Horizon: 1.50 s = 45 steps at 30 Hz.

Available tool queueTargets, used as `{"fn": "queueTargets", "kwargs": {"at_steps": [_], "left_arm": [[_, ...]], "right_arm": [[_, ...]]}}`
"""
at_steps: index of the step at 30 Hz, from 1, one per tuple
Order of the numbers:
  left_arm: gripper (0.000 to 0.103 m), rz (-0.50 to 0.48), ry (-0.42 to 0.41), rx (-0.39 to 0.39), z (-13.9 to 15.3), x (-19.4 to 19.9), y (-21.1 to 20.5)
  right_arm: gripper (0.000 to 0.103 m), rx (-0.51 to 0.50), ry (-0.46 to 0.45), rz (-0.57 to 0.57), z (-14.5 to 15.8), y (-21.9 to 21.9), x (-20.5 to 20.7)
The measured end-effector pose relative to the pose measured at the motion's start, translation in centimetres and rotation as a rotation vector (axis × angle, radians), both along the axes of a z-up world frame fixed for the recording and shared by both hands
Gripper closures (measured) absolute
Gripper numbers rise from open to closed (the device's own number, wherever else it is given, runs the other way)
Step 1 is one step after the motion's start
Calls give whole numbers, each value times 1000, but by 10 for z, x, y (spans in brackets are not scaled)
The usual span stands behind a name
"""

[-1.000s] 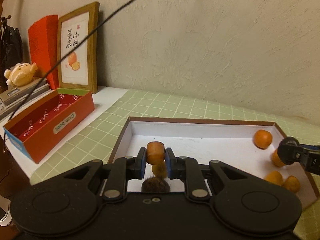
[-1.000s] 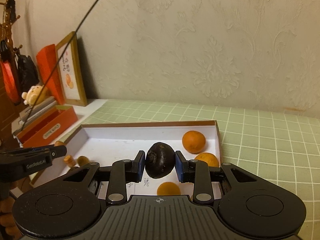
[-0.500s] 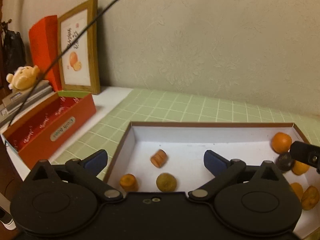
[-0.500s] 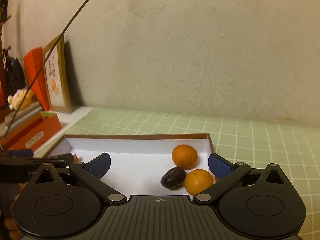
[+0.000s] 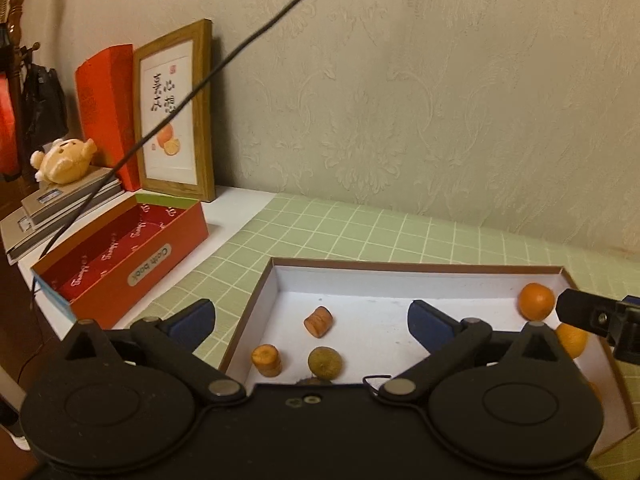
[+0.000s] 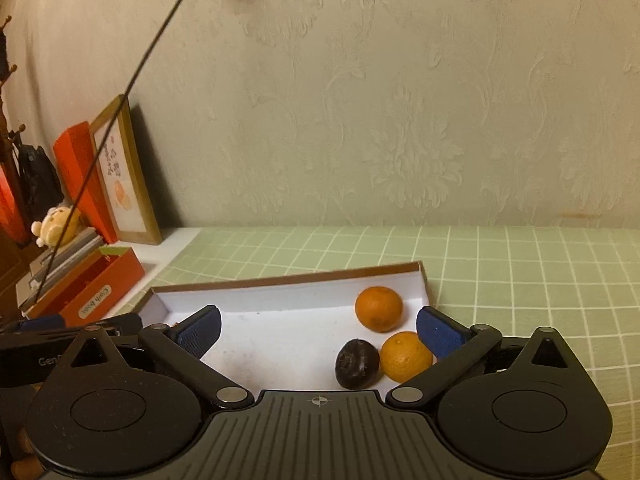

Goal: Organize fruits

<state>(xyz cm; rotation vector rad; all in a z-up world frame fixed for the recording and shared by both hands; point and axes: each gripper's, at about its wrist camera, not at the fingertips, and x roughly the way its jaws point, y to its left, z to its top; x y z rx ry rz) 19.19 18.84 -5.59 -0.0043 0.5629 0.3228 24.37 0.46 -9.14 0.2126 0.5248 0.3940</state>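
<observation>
Presently, the left gripper (image 5: pixel 311 317) is held with its jaws spread fully wide, having just been opening, and nothing is gripped between them. An orange cylindrical piece (image 5: pixel 318 321) lies on its side on the tray floor between the blue pads (image 5: pixel 428 323), apart from both. Nearer the gripper body, a second orange piece (image 5: pixel 266 359) stands on end and a green-brown round fruit (image 5: pixel 325 363) lies just beside it. The right gripper (image 6: pixel 318 330) is likewise spread wide, having just been opening, and is empty. A dark round fruit (image 6: pixel 357 364) rests on the tray floor below and between its pads, touching one orange (image 6: pixel 405 356); a second orange (image 6: pixel 378 308) sits near the far right corner. In the left wrist view, one finger of the right gripper is seen at the tray's right end, near the oranges.

All fruits are contained in a shallow white tray (image 5: pixel 400 280) with a brown rim. The tray is placed on a green mat (image 6: pixel 520 272) marked with a white grid, laid on a white table (image 5: pixel 240 208). To the left, an open red box (image 5: pixel 120 256) is positioned beside the mat, with a wood-framed picture (image 5: pixel 176 112) leaning on the wall behind it. A plush toy (image 5: pixel 66 160) is set on stacked books (image 5: pixel 60 208). A black cable (image 5: pixel 240 48) crosses the view. The wall (image 6: pixel 400 100) is covered with pale embossed paper.
</observation>
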Motion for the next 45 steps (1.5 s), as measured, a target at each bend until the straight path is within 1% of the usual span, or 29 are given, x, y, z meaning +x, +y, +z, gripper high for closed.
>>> {"fn": "queueTargets", "kwargs": {"at_steps": [2,4,9,12,15,18,21,24,29,34,39,45], "left_arm": [[6,5,-15,-16,8,-8,-3],[6,5,-27,-13,17,-18,-9],[6,-8,-63,9,42,-50,-30],[6,-16,-82,26,59,-72,-44],[6,-26,-117,45,75,-96,-58],[6,-42,-116,54,86,-114,-72],[6,-58,-112,39,94,-133,-84],[6,-71,-116,22,99,-155,-96],[6,-91,-100,49,99,-188,-117],[6,-103,-75,70,96,-205,-126],[6,-122,-61,54,96,-207,-128],[6,-97,-53,40,92,-205,-124]], "right_arm": [[0,6,-4,3,6,-6,-6],[0,9,-15,11,14,-13,-14],[0,9,-52,24,39,-34,-44],[0,7,-84,32,55,-50,-69],[0,14,-113,40,72,-67,-94],[0,16,-147,35,89,-80,-119],[0,29,-163,36,102,-93,-142],[0,18,-186,44,112,-105,-169],[0,5,-213,30,119,-121,-208],[0,14,-221,5,123,-139,-231],[0,15,-221,-7,123,-141,-237],[0,-10,-198,3,115,-136,-230]]}}
